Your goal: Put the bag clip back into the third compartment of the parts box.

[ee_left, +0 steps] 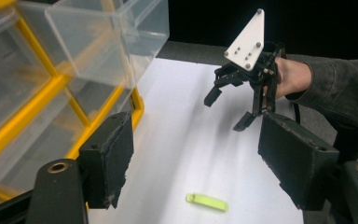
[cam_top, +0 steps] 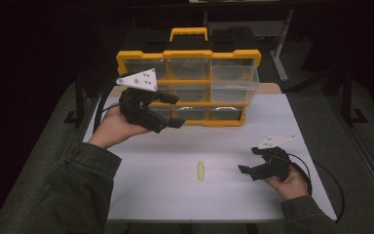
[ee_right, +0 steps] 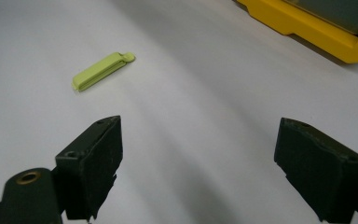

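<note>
A small yellow-green clip (cam_top: 200, 170) lies flat on the white table, also seen in the left gripper view (ee_left: 207, 202) and the right gripper view (ee_right: 102, 70). My left gripper (cam_top: 175, 111) hovers open in front of the lower left of a yellow organizer with clear drawers (cam_top: 190, 83), nothing between its jaws (ee_left: 196, 158). One clear drawer (cam_top: 234, 80) at the right sticks out of the organizer (ee_left: 98, 42). My right gripper (cam_top: 249, 163) rests low at the table's right, open and empty (ee_right: 198, 168), to the right of the clip.
The white table (cam_top: 165, 195) has bare room around the clip. The organizer's yellow base (ee_right: 307, 28) stands at the back. A cable (cam_top: 331, 185) loops off the right gripper near the table's right edge.
</note>
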Available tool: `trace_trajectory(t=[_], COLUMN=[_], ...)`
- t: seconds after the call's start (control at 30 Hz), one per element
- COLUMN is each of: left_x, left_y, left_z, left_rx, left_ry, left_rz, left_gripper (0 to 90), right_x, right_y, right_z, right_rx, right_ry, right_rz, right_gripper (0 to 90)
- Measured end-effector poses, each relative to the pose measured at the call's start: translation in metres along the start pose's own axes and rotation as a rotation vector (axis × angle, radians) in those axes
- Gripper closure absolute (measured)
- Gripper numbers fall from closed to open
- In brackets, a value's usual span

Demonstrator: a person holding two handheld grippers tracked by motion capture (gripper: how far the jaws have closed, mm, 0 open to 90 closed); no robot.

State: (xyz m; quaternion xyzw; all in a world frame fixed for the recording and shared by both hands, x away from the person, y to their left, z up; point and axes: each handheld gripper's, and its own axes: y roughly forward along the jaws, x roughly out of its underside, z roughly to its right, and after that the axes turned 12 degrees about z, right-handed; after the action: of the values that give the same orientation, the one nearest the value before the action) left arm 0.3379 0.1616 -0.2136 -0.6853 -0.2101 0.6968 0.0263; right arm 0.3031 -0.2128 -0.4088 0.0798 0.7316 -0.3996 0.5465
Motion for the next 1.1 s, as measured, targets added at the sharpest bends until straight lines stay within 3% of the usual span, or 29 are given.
trace_trajectory(t=[0.1,0.6,0.83,1.1], left_x=[0.008,0.046,0.062,0.076], left_y=[-0.008,-0.018,-0.024,-0.034], left_z=[0.003,0.008,0.008,0.011], left_rx=[-0.004,-0.086,-0.096,-0.147], left_ry=[-0.013,-0.029,-0.056,-0.071], left_rz=[0.025,-0.010,0.005,0.017], left_gripper=[26.2,24.5,24.3,20.8], right_x=[0.001,0.000,-0.001,-0.002], right_y=[0.000,0.000,-0.002,-0.002], right_z=[-0.001,-0.003,-0.004,-0.003], right_rx=[0.005,-0.012,-0.015,-0.016], right_ry=[-0.011,-0.022,-0.025,-0.028], right_rz=[0.004,0.011,0.029,0.044], right_gripper=[14.4,14.3,14.4,14.4])
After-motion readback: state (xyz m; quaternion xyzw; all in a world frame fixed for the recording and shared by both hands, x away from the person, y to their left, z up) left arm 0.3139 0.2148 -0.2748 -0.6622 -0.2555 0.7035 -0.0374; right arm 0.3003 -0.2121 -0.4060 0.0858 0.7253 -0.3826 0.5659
